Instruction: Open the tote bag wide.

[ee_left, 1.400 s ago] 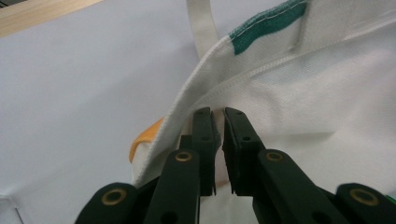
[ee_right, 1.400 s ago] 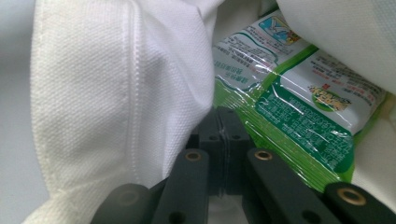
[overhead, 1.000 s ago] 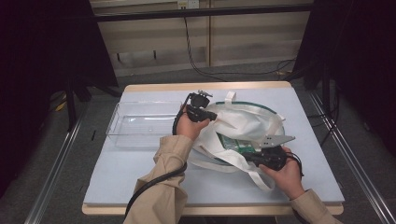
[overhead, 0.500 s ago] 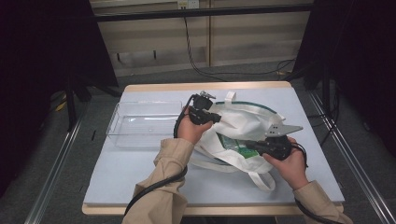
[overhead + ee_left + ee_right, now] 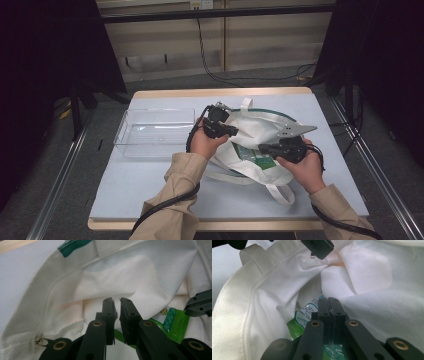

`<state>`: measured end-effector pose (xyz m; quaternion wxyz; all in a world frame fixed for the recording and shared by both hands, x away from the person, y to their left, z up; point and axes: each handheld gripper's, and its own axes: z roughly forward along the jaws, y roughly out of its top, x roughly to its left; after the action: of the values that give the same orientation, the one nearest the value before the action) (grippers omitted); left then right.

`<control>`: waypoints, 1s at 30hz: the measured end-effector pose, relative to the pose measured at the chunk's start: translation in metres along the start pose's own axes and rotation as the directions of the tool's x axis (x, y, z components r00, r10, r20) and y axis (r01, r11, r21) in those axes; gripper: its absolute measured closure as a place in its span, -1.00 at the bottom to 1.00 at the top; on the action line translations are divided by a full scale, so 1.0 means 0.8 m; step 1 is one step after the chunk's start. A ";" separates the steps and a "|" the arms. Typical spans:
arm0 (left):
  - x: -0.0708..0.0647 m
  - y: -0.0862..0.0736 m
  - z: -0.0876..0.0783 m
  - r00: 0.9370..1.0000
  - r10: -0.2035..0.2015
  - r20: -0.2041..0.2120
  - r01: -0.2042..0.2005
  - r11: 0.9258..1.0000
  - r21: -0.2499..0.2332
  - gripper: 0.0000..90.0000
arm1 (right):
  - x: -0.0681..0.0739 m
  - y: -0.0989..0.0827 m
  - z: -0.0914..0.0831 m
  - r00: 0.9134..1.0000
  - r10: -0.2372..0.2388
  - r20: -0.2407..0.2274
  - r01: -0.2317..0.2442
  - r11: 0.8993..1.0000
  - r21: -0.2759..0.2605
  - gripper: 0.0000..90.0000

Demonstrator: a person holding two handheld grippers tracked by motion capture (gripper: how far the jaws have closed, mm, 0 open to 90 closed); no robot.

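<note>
A white cloth bag (image 5: 260,125) with green trim lies on the table, its mouth facing me. A green packet (image 5: 250,152) lies inside it. My left gripper (image 5: 231,131) is at the bag's far left rim, shut on a fold of the white cloth (image 5: 125,272), which rises to a peak at its tips (image 5: 318,247). My right gripper (image 5: 263,148) is at the near side of the mouth, just above the green packet (image 5: 299,320). Its jaws (image 5: 328,305) are shut with only a thin pale sliver between the pads; I cannot tell what that is.
A clear plastic bin (image 5: 155,132) stands to the left of the bag. The bag's straps (image 5: 272,190) trail toward the table's near edge. Bare pale blue tabletop (image 5: 145,185) lies in front of the bin.
My right gripper has risen and moved a little away from me, toward the right side of the bag's mouth. The left gripper has stayed at the rim.
</note>
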<state>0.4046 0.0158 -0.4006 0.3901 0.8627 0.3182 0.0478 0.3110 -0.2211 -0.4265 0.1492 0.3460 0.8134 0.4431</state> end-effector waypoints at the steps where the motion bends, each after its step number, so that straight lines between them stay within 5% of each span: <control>1: -0.001 0.000 0.000 1.000 0.000 0.007 0.000 1.000 0.004 0.84 | 0.000 0.001 0.002 1.000 -0.002 -0.004 0.002 1.000 0.003 0.99; 7: -0.003 -0.002 0.003 1.000 0.021 0.017 -0.021 0.999 0.029 0.85 | -0.001 0.002 0.011 1.000 0.011 -0.001 -0.011 0.999 0.038 1.00; 19: -0.006 -0.006 0.007 0.999 0.001 0.033 -0.001 1.000 0.019 0.91 | 0.001 0.009 0.021 1.000 -0.011 -0.011 0.012 0.996 0.090 1.00; 26: -0.008 -0.012 0.009 0.998 0.039 0.048 -0.042 0.997 0.063 0.95 | -0.005 0.007 0.031 1.000 -0.008 0.007 0.007 0.992 0.124 1.00; 30: -0.010 -0.017 0.012 0.999 0.013 0.052 -0.016 0.998 0.053 0.95 | -0.008 0.008 0.033 1.000 0.009 0.020 -0.012 0.992 0.128 1.00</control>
<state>0.3945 0.0122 -0.4154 0.3748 0.8760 0.3030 0.0197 0.3327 -0.2069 -0.4365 0.1322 0.3634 0.8368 0.3875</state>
